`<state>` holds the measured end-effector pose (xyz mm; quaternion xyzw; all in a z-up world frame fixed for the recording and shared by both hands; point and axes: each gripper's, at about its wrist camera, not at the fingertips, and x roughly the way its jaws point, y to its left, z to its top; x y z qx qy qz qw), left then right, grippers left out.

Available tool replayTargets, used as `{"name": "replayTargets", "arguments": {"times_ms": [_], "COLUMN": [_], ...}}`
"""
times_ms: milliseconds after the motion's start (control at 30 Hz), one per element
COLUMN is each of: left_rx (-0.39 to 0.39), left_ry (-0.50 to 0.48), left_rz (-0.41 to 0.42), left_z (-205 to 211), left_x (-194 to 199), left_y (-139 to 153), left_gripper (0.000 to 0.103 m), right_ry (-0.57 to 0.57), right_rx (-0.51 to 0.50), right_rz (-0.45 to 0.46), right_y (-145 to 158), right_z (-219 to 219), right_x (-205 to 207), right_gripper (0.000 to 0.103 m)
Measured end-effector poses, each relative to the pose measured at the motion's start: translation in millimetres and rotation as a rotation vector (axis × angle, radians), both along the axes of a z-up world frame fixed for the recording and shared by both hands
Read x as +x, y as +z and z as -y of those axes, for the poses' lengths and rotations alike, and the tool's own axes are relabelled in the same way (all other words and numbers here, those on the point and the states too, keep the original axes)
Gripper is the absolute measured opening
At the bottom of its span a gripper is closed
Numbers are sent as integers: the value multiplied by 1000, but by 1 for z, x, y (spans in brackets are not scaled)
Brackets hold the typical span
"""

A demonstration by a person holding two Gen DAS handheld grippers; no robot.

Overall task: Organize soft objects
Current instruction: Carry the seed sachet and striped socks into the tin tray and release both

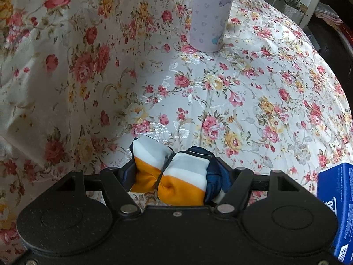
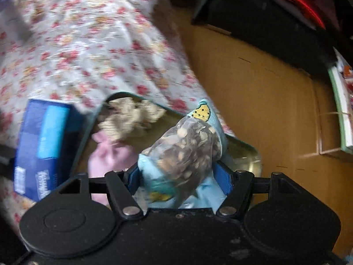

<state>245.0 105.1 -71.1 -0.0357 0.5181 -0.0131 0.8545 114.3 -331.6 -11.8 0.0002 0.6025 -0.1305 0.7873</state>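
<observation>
Left gripper point(image 1: 174, 176) is clamped on a striped fabric bundle point(image 1: 174, 174), white, orange and navy, tied round the middle, above the floral tablecloth point(image 1: 242, 101). A pale cylindrical container point(image 1: 209, 15) stands well ahead; a blue box point(image 1: 337, 209) sits just to its right.

Right gripper point(image 2: 176, 176) grips a light-blue pouch point(image 2: 187, 154) with a clear front, contents brownish. Beyond it, a tin tray point(image 2: 251, 154) holds a beige knitted item point(image 2: 130, 117) and a pink soft item point(image 2: 110, 154). View blurred.

Left gripper point(image 1: 175, 172), right gripper point(image 2: 179, 176): jaws clamped, angled down.
</observation>
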Motion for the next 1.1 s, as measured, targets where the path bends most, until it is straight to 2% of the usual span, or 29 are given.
{"name": "replayTargets", "arguments": {"times_ms": [33, 67, 333, 600, 733, 900, 1100], "left_rx": [7, 15, 65, 81, 88, 56, 50], "left_ry": [-2, -5, -54, -106, -180, -282, -411], "left_rz": [6, 12, 48, 110, 136, 136, 107], "left_z": [1, 2, 13, 35, 64, 110, 173], "left_x": [-1, -2, -11, -45, -69, -91, -108], "left_y": [1, 2, 10, 54, 84, 117, 133], "left_gripper": [66, 66, 66, 66, 66, 66, 66], "right_ry": [-10, -22, -4, 31, 44, 62, 88], "right_rx": [-3, -1, 46, 99, 135, 165, 217], "right_rz": [1, 9, 14, 65, 81, 99, 78], "right_y": [-2, -4, -12, 6, 10, 6, -18], "right_z": [4, 7, 9, -3, -16, -37, -71], "right_x": [1, 1, -8, -45, -67, -96, -131], "right_gripper": [76, 78, 78, 78, 78, 78, 79]}}
